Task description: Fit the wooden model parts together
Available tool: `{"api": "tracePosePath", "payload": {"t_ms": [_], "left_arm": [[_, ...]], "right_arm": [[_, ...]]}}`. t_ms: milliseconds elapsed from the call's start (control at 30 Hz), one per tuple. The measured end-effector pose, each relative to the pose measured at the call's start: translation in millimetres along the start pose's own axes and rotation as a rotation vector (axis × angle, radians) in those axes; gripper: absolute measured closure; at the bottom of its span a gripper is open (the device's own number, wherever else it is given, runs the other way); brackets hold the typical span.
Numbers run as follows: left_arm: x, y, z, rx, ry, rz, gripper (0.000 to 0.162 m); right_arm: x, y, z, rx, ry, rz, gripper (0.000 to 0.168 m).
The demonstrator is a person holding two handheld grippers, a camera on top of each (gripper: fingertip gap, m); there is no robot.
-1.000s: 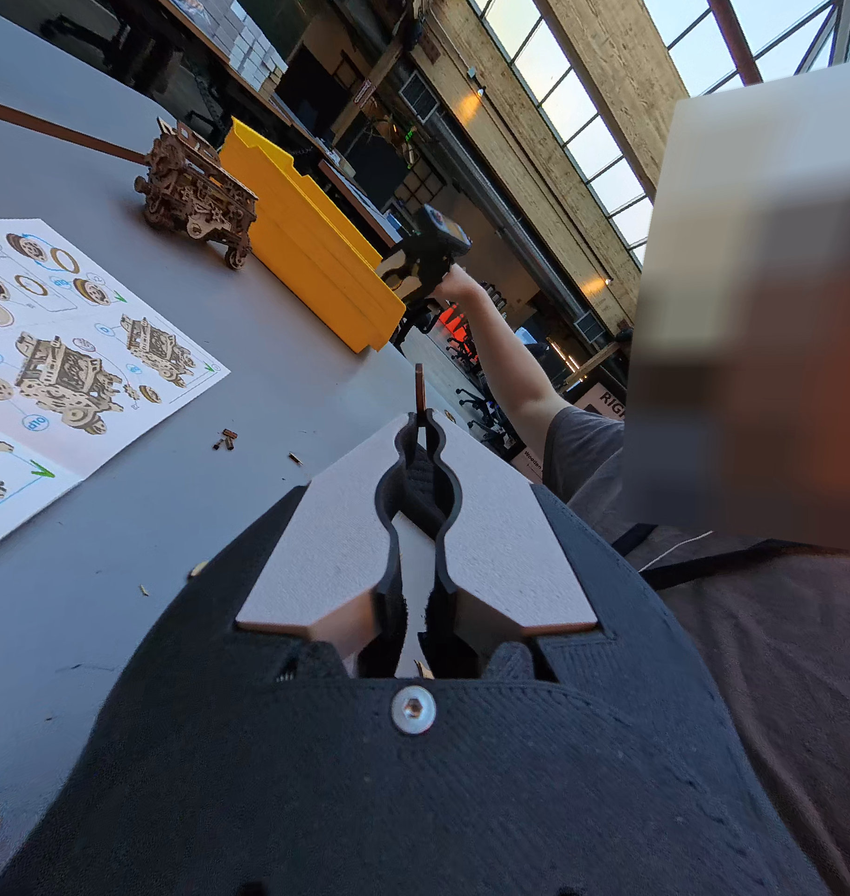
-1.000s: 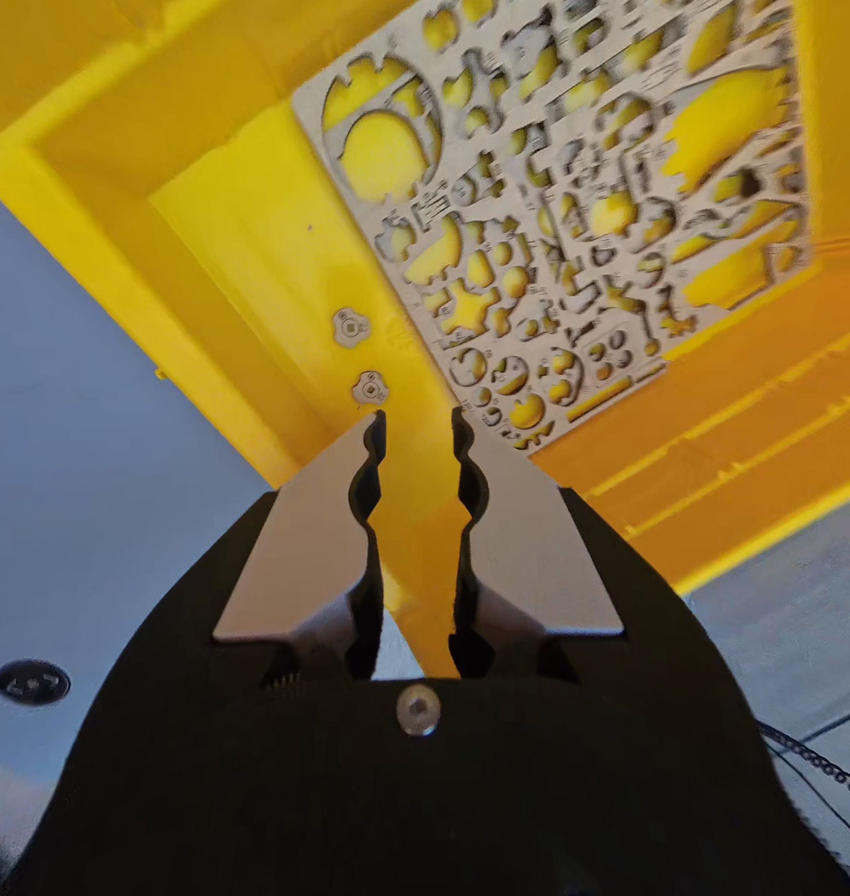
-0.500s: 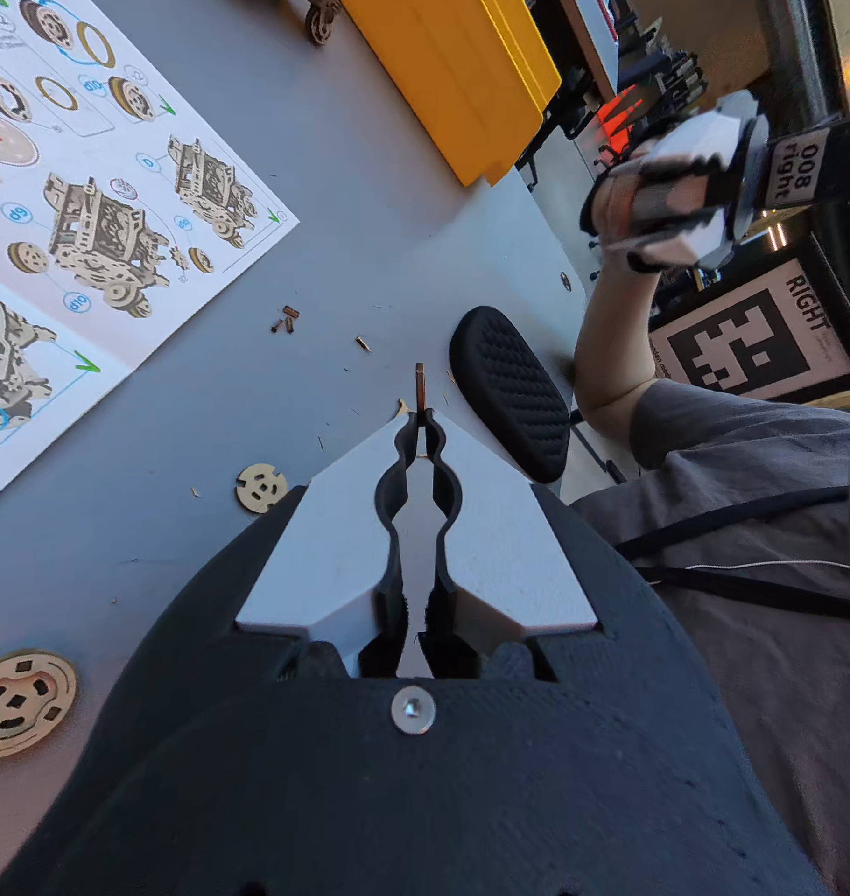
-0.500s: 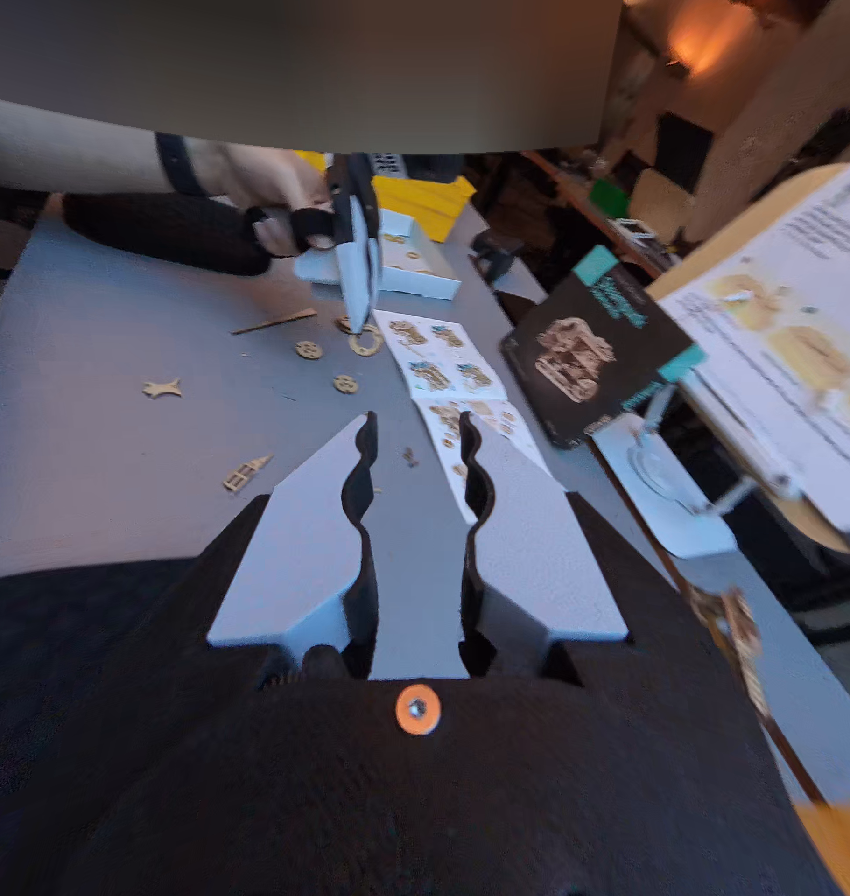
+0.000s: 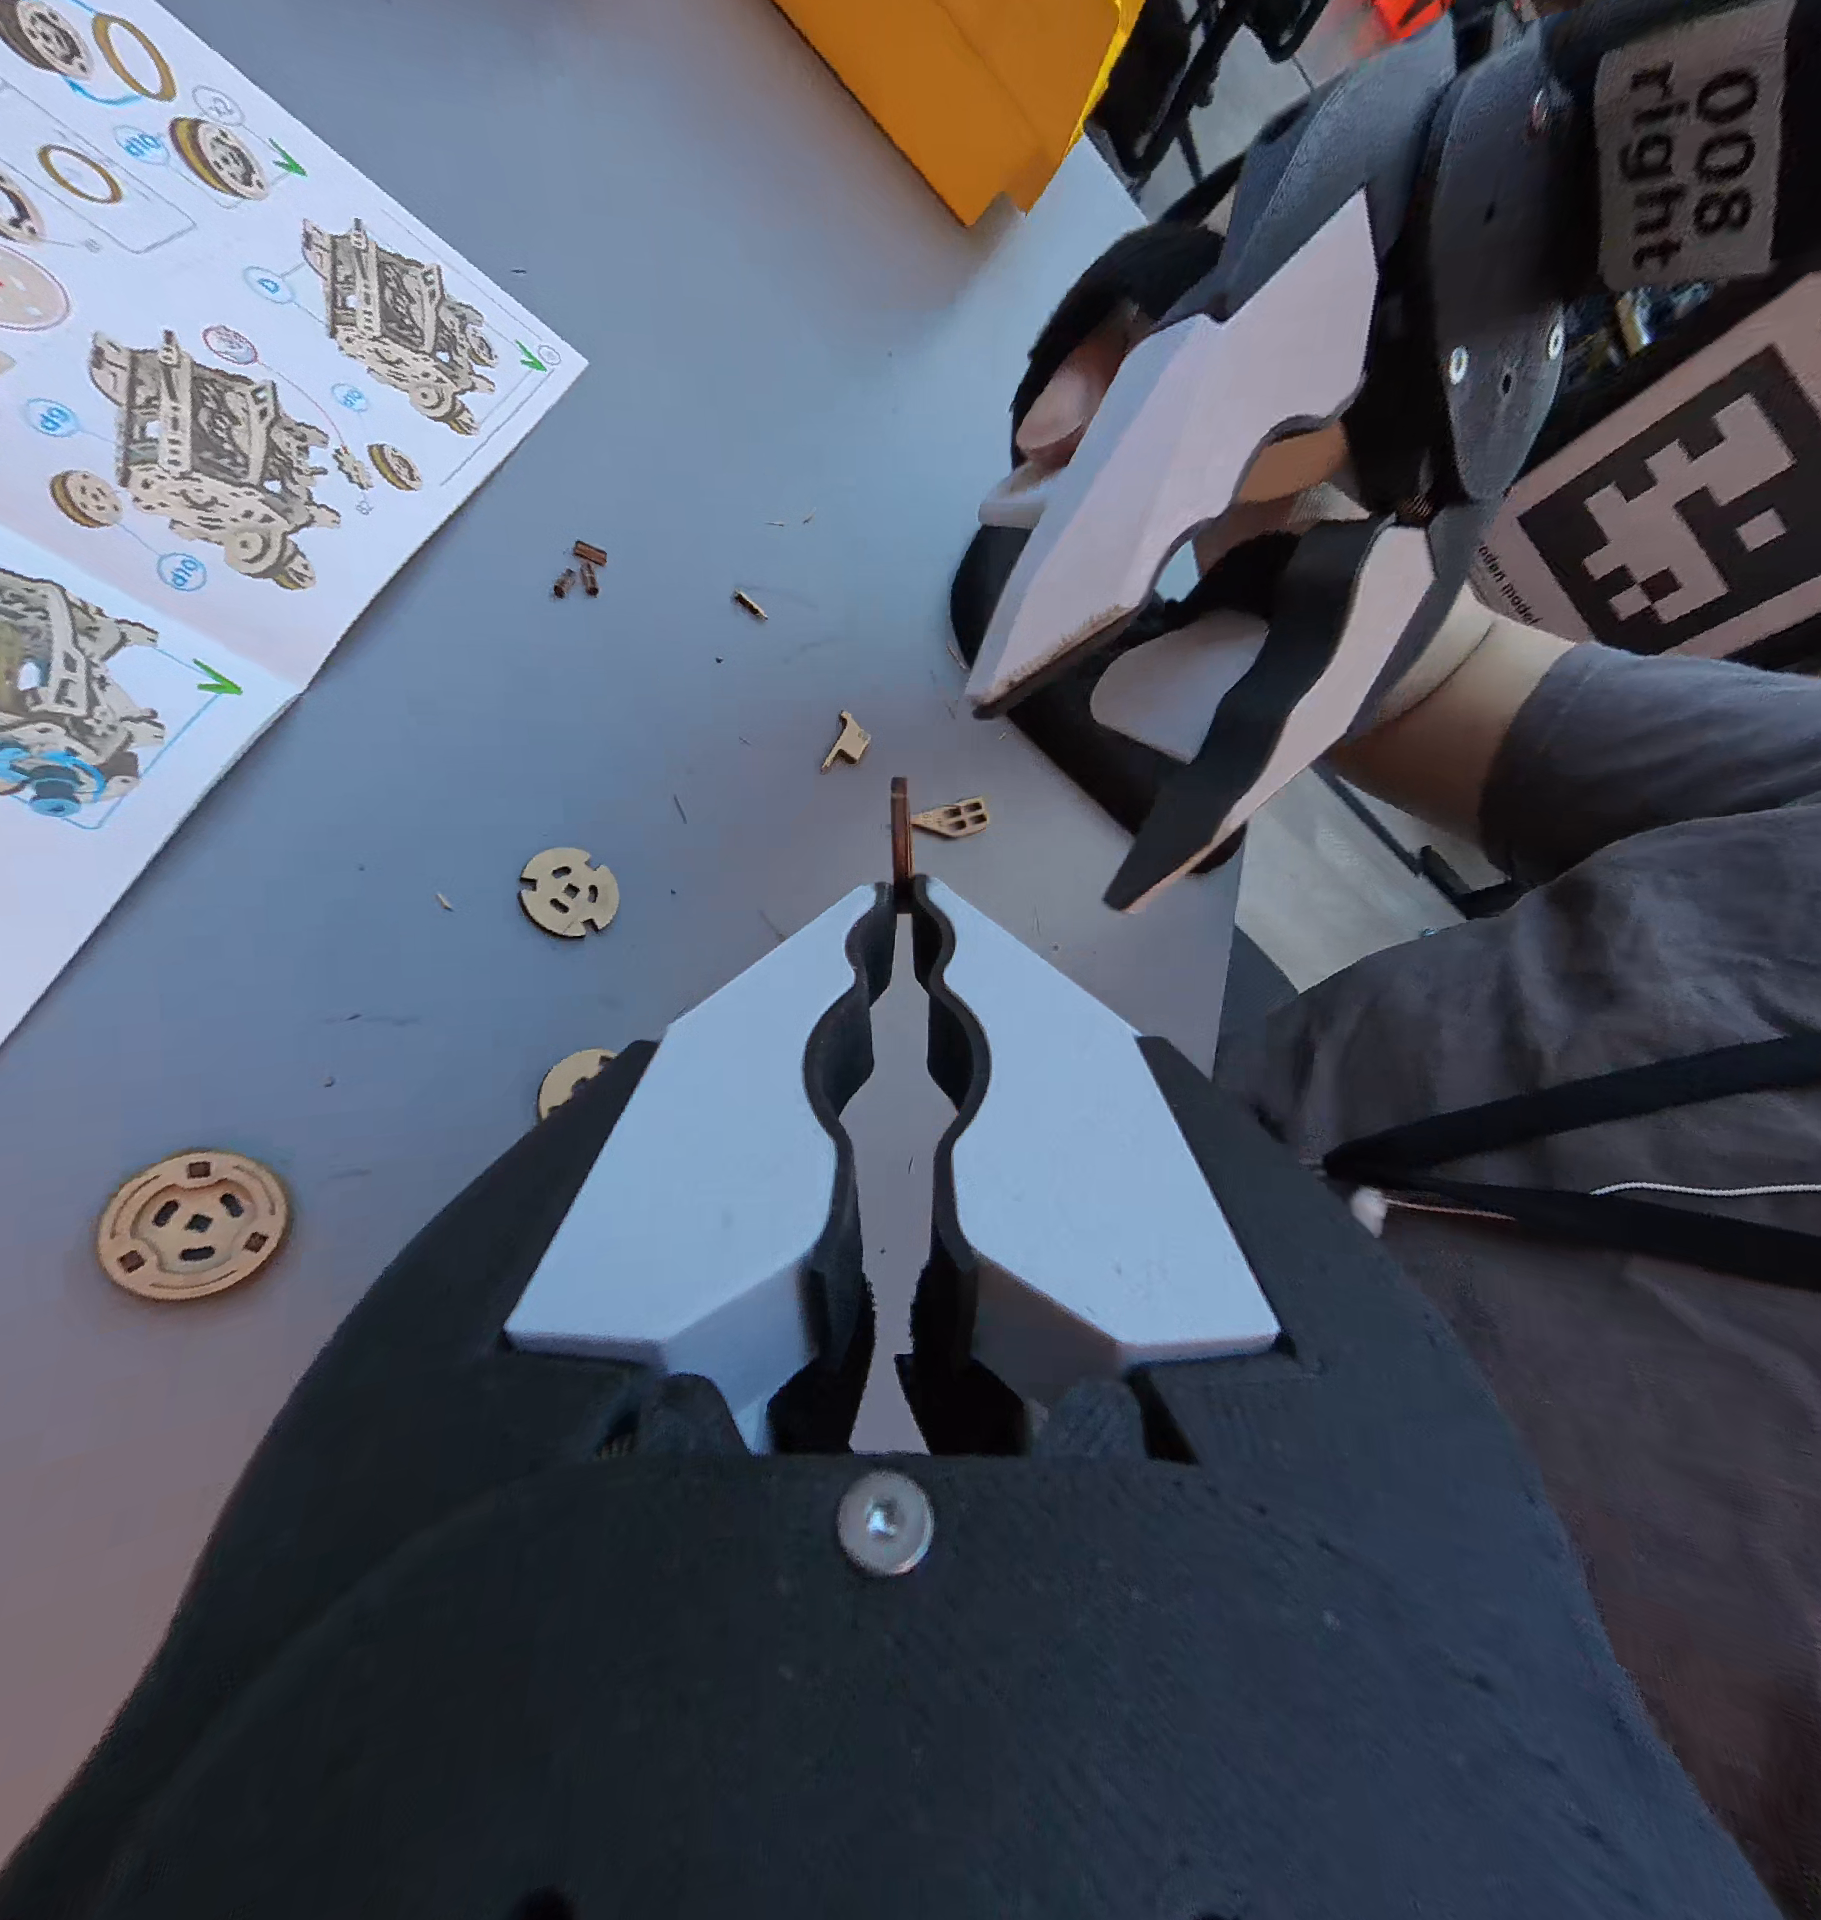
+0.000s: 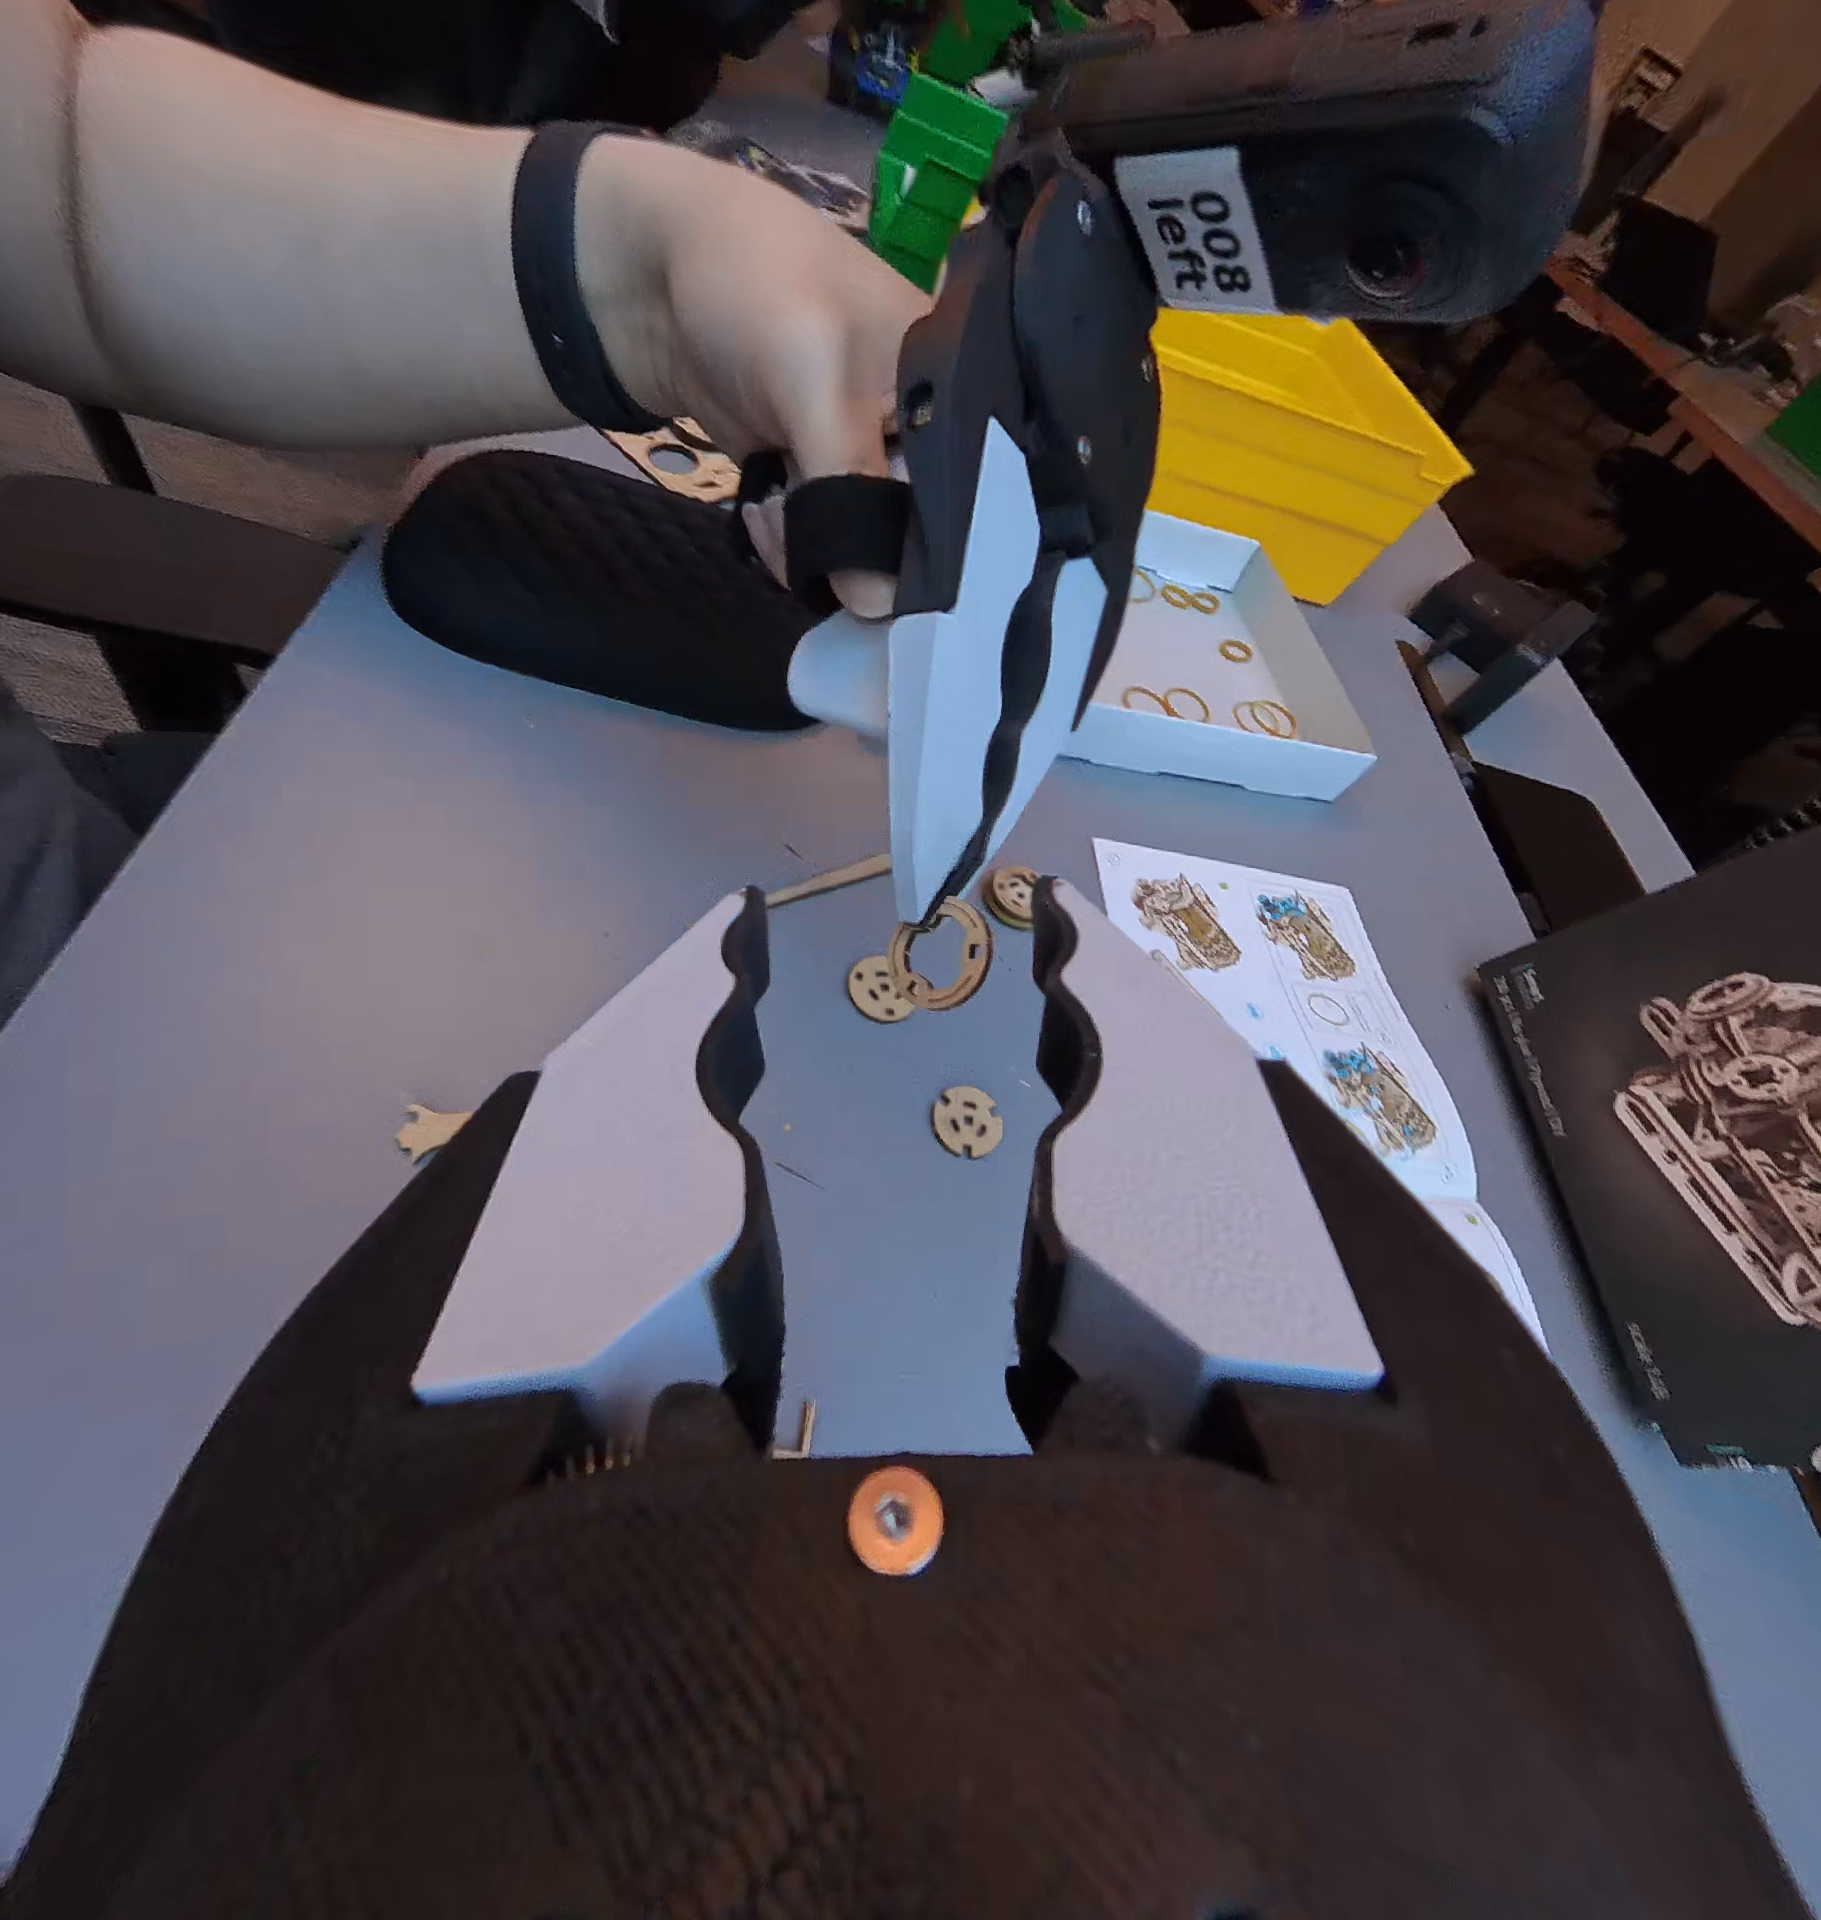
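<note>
My left gripper [image 5: 898,888] is shut on a thin wooden ring [image 5: 900,831], seen edge-on just above the grey table [image 5: 677,416]. In the right wrist view the left gripper [image 6: 921,914] points down, with the ring [image 6: 942,954] hanging flat-faced from its tips. My right gripper [image 6: 898,904] is open wide and empty, facing the ring at close range. It also shows in the left wrist view [image 5: 1051,800], just right of the ring. Loose wooden discs lie on the table [image 6: 967,1120] [image 6: 878,989] [image 5: 569,891] [image 5: 192,1224].
An instruction sheet [image 5: 210,416] lies at the left of the table. A yellow bin [image 6: 1290,436], a white tray [image 6: 1228,748] with rings and a black box [image 6: 1716,1122] stand nearby. A black pad [image 6: 573,592] and small wooden scraps [image 5: 846,740] [image 6: 428,1130] lie on the table. My left and right fingertips are right by each other.
My right gripper has swung from the yellow bin to the table, close in front of the left gripper, and opened wider. My left gripper has tilted down, still holding the ring.
</note>
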State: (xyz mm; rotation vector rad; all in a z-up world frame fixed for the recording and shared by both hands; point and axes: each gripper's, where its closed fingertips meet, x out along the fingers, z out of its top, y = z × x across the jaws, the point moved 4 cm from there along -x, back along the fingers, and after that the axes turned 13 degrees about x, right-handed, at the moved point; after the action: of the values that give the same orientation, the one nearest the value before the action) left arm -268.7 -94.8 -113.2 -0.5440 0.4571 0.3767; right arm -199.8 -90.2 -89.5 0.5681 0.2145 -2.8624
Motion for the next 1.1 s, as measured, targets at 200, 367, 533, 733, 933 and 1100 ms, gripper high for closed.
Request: {"api": "tracePosePath", "payload": {"t_ms": [200, 367, 533, 733, 933, 1100], "left_arm": [[-11.9, -5.2, 0.8, 0.064, -0.005, 0.014, 0.161], [-26.6, -6.9, 0.5, 0.067, -0.069, 0.02, 0.161], [-30.6, -5.2, -6.5, 0.05, -0.074, 0.011, 0.161], [-36.2, -3.9, -5.3, 0.056, -0.081, 0.053, 0.161], [-45.9, -4.3, -7.3, 0.048, -0.114, 0.048, 0.161], [-37.6, -9.7, -0.7, 0.073, -0.119, 0.033, 0.162]], "right_arm": [[27.3, 9.8, -6.5, -0.238, 0.192, -0.081, 0.104], [22.2, 7.6, -22.1, -0.383, 0.313, -0.213, 0.116], [27.0, 10.8, -0.3, -0.484, 0.264, -0.283, 0.101], [38.6, 7.8, -12.7, -0.578, 0.419, -0.31, 0.1], [35.1, 8.1, -4.8, -0.565, 0.395, -0.327, 0.099], [51.4, 10.3, 0.2, -0.611, 0.429, -0.306, 0.093]]}}
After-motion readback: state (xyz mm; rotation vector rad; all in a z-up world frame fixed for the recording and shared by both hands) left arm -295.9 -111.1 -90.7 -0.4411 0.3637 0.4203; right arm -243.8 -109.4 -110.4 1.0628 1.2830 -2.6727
